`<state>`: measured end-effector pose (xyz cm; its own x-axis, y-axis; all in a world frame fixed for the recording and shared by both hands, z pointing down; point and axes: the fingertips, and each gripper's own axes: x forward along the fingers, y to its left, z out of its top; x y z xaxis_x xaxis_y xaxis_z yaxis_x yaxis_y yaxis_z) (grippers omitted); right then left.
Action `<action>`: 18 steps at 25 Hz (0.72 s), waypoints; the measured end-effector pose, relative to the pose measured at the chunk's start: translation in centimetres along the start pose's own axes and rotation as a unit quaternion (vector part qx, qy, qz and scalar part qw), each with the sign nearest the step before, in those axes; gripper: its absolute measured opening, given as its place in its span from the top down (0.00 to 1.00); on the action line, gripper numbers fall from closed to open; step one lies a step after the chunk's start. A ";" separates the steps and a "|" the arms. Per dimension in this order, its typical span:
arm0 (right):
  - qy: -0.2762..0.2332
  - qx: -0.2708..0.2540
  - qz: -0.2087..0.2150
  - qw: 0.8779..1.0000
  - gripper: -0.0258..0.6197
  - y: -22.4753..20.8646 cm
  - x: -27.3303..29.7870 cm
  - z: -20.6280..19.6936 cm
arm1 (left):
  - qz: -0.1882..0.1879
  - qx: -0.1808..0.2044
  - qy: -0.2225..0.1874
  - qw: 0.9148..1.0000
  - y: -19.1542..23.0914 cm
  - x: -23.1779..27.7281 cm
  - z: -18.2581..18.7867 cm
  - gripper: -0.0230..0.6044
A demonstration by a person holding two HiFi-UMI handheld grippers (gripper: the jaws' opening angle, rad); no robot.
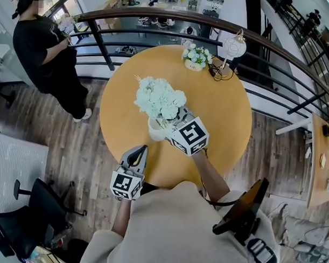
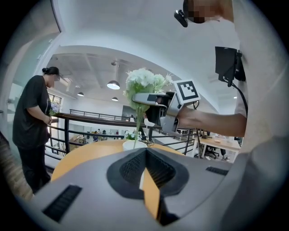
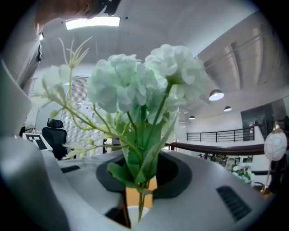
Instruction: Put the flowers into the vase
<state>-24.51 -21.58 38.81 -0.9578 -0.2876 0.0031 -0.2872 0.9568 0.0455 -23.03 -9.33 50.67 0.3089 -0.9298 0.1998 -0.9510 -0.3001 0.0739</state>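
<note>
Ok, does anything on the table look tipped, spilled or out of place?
Nothing stands out. The white vase stands upright on the table, nothing is spilled, and the right gripper holds the flowers upright with stems at the vase's mouth.

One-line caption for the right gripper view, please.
Right gripper shut on the stems of pale flowers, held just over the white vase.

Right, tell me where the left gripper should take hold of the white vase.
Probably grip the vase low on its body, coming level from the person's side with the left gripper, jaws opened first. It stands upright; the flowers crowd its mouth, and the right gripper holds their stems from the right, so top and right are blocked.
</note>
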 end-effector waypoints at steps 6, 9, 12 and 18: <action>0.020 0.022 0.004 1.000 0.81 0.6 -0.2 -4.2 | -0.009 -0.009 0.000 1.000 -0.7 0.3 -0.1 0.95; 0.016 0.016 0.009 1.000 0.81 1.4 -0.5 -5.8 | -0.009 -0.017 0.004 1.000 -0.7 0.0 -0.4 0.95; 0.017 0.028 0.011 0.999 0.81 1.9 -0.8 -7.3 | -0.006 -0.021 0.007 1.000 -0.4 -0.2 -0.7 0.95; 0.065 0.027 0.009 0.998 0.61 2.5 -0.7 -11.0 | -0.004 -0.022 0.010 1.000 -0.2 -0.2 -0.9 0.95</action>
<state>-24.39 -19.42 49.93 -0.9537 -0.2700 0.1323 -0.2735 0.9618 -0.0087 -22.85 -8.88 51.45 0.3164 -0.9229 0.2195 -0.9476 -0.2967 0.1187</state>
